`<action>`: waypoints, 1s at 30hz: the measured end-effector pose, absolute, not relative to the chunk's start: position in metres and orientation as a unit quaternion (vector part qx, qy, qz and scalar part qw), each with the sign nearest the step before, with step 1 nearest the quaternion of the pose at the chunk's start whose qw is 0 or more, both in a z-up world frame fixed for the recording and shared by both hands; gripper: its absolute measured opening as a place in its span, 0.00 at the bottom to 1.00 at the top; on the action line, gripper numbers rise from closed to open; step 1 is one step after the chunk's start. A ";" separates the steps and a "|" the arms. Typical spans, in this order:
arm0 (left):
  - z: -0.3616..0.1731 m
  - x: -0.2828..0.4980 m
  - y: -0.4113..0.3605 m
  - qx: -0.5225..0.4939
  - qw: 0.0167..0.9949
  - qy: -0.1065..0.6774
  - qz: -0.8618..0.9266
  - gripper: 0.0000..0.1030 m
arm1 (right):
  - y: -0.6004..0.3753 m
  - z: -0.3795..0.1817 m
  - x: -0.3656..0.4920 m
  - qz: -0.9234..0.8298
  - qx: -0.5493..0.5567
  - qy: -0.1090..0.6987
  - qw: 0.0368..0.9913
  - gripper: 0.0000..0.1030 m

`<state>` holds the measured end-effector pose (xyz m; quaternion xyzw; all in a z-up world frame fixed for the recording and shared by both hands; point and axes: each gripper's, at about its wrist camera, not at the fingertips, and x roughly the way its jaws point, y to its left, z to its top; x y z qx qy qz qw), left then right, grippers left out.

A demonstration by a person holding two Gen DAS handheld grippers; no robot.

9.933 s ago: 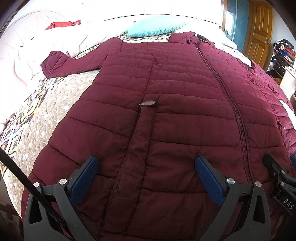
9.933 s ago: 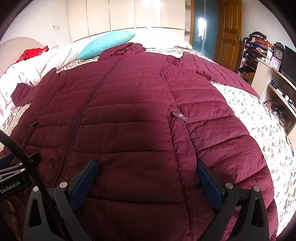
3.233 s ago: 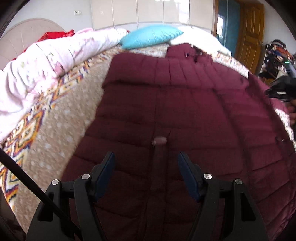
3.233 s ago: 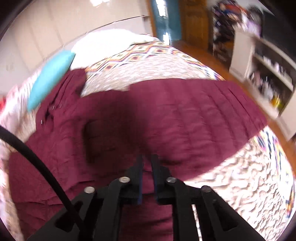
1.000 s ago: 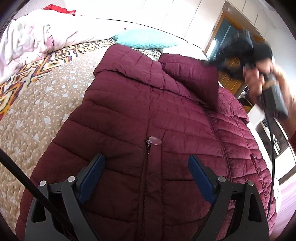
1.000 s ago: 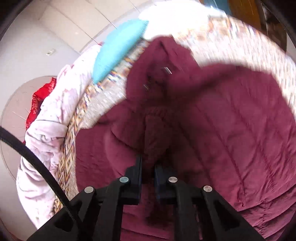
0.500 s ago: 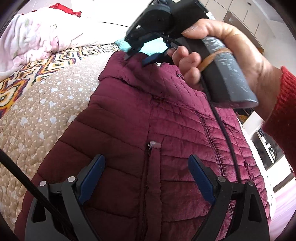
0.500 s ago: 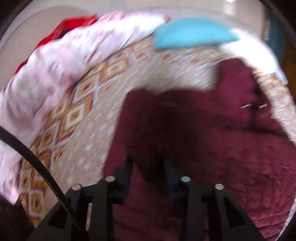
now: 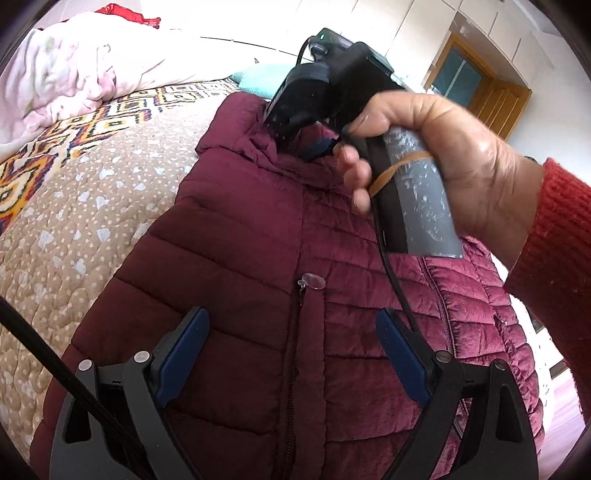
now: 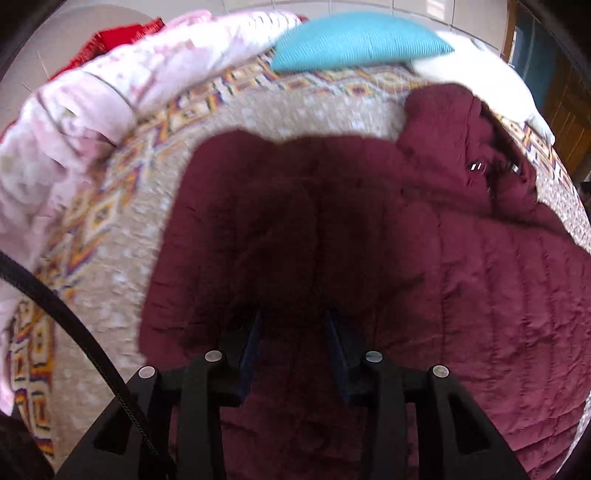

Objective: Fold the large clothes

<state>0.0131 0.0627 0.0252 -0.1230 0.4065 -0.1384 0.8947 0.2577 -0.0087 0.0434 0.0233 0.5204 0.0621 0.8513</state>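
Note:
A maroon quilted jacket (image 9: 236, 258) lies front up on the bed. My left gripper (image 9: 291, 332) hovers open and wide over its lower front, with the pocket zipper pull (image 9: 313, 282) just ahead of the pads. A hand (image 9: 443, 158) holds my right gripper (image 9: 295, 144) down at the jacket's left shoulder, near the collar. In the right wrist view the right gripper (image 10: 293, 325) has its jaws parted over the folded-in sleeve (image 10: 277, 221), which lies flat across the jacket (image 10: 443, 277). The pads do not press the fabric.
A beige patterned bedspread (image 9: 74, 221) covers the bed. At the far left a pink duvet (image 9: 74, 74) is bunched, with a red cloth (image 9: 125, 14) behind it. A turquoise pillow (image 10: 354, 40) and a white pillow (image 10: 480, 62) lie beyond the collar. A wooden door (image 9: 491, 99) stands at the back right.
My right gripper swung left across the jacket with the sleeve, came down at the left shoulder, and its jaws parted off the fabric. The left gripper kept still.

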 end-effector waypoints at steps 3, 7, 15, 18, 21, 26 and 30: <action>0.024 0.014 0.062 -0.114 0.892 0.413 -0.142 0.89 | -0.028 0.063 0.245 0.059 0.056 0.505 0.860 0.39; 0.024 0.013 0.062 -0.114 0.892 0.413 -0.145 0.89 | -0.072 0.099 0.201 0.041 0.066 0.464 0.882 0.61; 0.024 0.004 0.045 -0.054 0.898 0.416 -0.136 0.89 | -0.195 0.163 0.146 -0.075 0.059 0.437 0.894 0.61; 0.024 0.005 0.050 -0.071 0.896 0.415 -0.140 0.89 | -0.216 0.191 0.163 -0.088 0.100 0.419 0.898 0.61; 0.025 0.006 0.049 -0.073 0.896 0.415 -0.139 0.89 | -0.223 0.210 0.197 -0.083 0.142 0.404 0.900 0.61; 0.025 0.006 0.048 -0.070 0.897 0.415 -0.137 0.89 | -0.209 0.197 0.267 -0.053 0.168 0.401 0.899 0.61; 0.025 0.006 0.050 -0.080 0.897 0.411 -0.139 0.89 | -0.202 0.163 0.331 -0.040 0.172 0.413 0.893 0.61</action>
